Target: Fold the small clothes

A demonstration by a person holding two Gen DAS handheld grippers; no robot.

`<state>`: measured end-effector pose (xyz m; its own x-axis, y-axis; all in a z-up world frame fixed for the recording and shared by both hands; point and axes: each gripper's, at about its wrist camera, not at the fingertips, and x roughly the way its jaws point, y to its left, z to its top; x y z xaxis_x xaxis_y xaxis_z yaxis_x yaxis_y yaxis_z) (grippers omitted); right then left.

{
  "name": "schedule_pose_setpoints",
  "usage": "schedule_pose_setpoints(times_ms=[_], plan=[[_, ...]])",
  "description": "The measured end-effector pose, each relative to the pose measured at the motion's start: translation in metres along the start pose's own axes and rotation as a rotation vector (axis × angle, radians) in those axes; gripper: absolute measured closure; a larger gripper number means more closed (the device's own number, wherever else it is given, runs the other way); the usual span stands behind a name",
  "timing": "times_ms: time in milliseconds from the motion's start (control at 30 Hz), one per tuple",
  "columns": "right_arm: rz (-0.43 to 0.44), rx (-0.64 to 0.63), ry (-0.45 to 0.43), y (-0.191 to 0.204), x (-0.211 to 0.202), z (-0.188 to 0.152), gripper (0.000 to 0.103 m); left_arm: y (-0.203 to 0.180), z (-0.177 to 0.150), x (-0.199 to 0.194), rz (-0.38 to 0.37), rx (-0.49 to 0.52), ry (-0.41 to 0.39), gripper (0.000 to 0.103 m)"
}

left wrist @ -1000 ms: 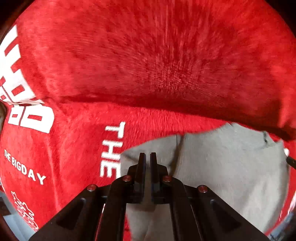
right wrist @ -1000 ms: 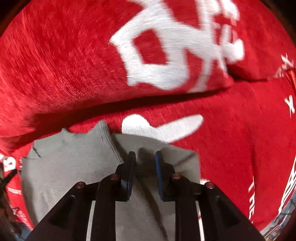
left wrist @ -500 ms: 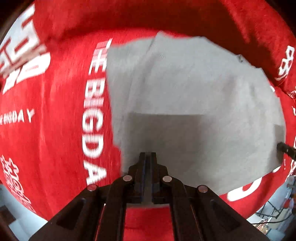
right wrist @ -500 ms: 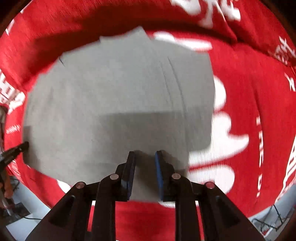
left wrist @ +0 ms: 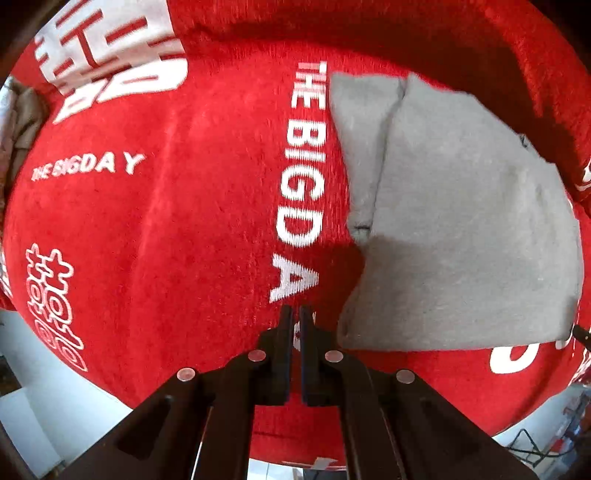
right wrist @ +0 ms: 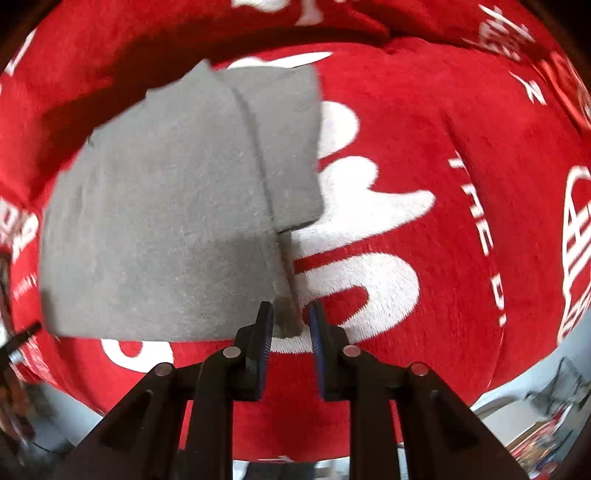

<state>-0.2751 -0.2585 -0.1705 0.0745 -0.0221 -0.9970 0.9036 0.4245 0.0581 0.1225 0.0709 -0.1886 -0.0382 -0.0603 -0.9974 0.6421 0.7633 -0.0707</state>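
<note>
Closest to us in the left wrist view, our left gripper [left wrist: 295, 314] has its black fingers pressed nearly together, just a sliver of gap, with nothing between them. It hangs over bare red blanket [left wrist: 177, 229], tips near the bottom of the white "THE BIGDAY" lettering [left wrist: 301, 192] that runs up toward 12 o'clock.

In the right wrist view, our right gripper [right wrist: 291, 317] has its blue-padded fingers [right wrist: 265, 332] spread apart, and the near corner of the grey garment [right wrist: 166, 206] sits right in the gap between them. We can't tell if either pad is actually touching the cloth.

Further out, the grey garment [left wrist: 461, 229] lies folded flat on the blanket. From the left camera it fills the 1 to 3 o'clock side, its near left corner just beside the left fingertips. From the right camera it spreads from the centre out to 9 and 11 o'clock. A seam runs up it, with a narrower folded flap on the outer side.

Farthest back, at 12 o'clock in both views, the blanket bunches up into a raised fold [left wrist: 406, 29] with a dark shadow under it. Big white printed shapes [right wrist: 369, 221] show on the blanket at 3 o'clock of the garment in the right view.
</note>
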Motion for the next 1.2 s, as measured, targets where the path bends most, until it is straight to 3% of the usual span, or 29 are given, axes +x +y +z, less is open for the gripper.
schedule_pose_setpoints(times_ms=[233, 433, 600, 700, 933, 1067, 1200], plan=[[0.054, 0.002, 0.038, -0.014, -0.007, -0.015, 0.081, -0.029, 0.007, -0.008, -0.039, -0.049, -0.021, 0.099], [0.146, -0.054, 0.058, 0.019, -0.012, 0.002, 0.081, -0.053, 0.008, -0.014, -0.029, -0.078, -0.038, 0.099], [0.215, -0.066, 0.086, 0.049, 0.006, 0.017, 0.081, -0.045, 0.009, 0.015, -0.026, -0.097, 0.019, 0.099], [0.268, -0.07, 0.091, 0.07, 0.009, 0.016, 0.08, -0.037, 0.006, 0.02, -0.06, -0.091, 0.002, 0.099], [0.38, -0.087, 0.03, 0.172, 0.009, 0.025, 0.075, -0.037, 0.012, 0.01, -0.06, 0.164, 0.009, 0.099], [0.464, -0.119, -0.018, 0.254, 0.019, 0.042, 0.075, -0.014, 0.018, 0.002, -0.122, 0.167, 0.005, 0.099], [0.475, -0.097, -0.023, 0.31, 0.046, 0.058, 0.076, 0.009, 0.028, -0.002, -0.11, 0.161, -0.035, 0.099]])
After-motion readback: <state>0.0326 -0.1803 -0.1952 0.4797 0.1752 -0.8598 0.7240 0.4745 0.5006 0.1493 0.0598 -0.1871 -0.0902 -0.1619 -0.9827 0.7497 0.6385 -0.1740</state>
